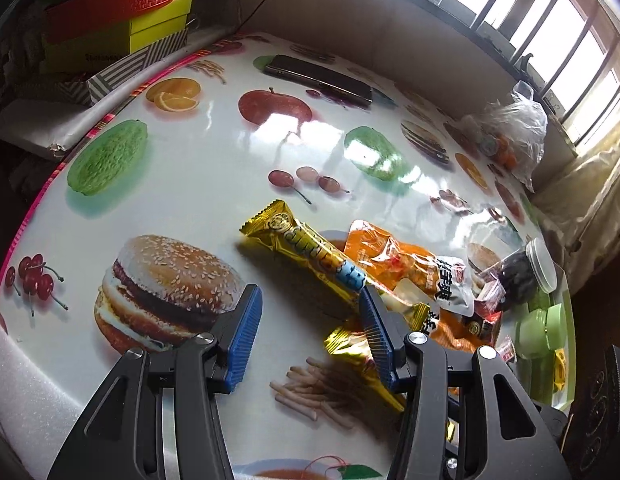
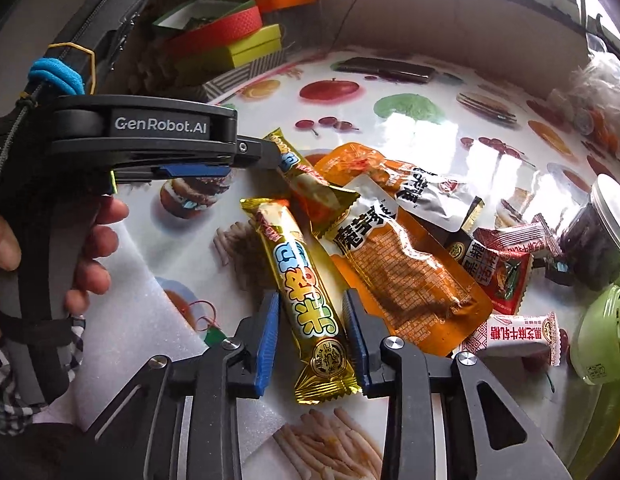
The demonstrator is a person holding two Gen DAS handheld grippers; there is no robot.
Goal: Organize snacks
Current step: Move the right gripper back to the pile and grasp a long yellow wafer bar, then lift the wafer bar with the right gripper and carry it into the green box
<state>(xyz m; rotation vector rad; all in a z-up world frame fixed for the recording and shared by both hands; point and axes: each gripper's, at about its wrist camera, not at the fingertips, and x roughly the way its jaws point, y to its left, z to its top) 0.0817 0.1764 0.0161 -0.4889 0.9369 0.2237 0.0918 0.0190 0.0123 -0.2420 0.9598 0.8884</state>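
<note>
A gold-wrapped snack bar point(image 2: 310, 300) lies lengthwise between the blue pads of my right gripper point(image 2: 311, 300). The pads stand close along its two sides and a thin gap shows at the left pad, so the gripper is open. A second gold bar point(image 1: 306, 248) lies slantwise just ahead of my left gripper point(image 1: 309, 294), which is open with only tablecloth between its pads; its right finger point(image 1: 374, 320) overlaps that bar's near end. In the right wrist view a hand point(image 2: 90, 240) holds the left gripper point(image 2: 254, 156) over that second bar point(image 2: 298, 168).
Orange pouches point(image 2: 410, 280), small red-and-white candies point(image 2: 514, 332), a white-lidded jar of dark pieces point(image 2: 598, 240) and a green container point(image 2: 602, 332) crowd the right side. A dark phone-like case point(image 1: 318, 80), a plastic bag point(image 1: 510, 128) and stacked boxes point(image 1: 122, 28) sit farther back.
</note>
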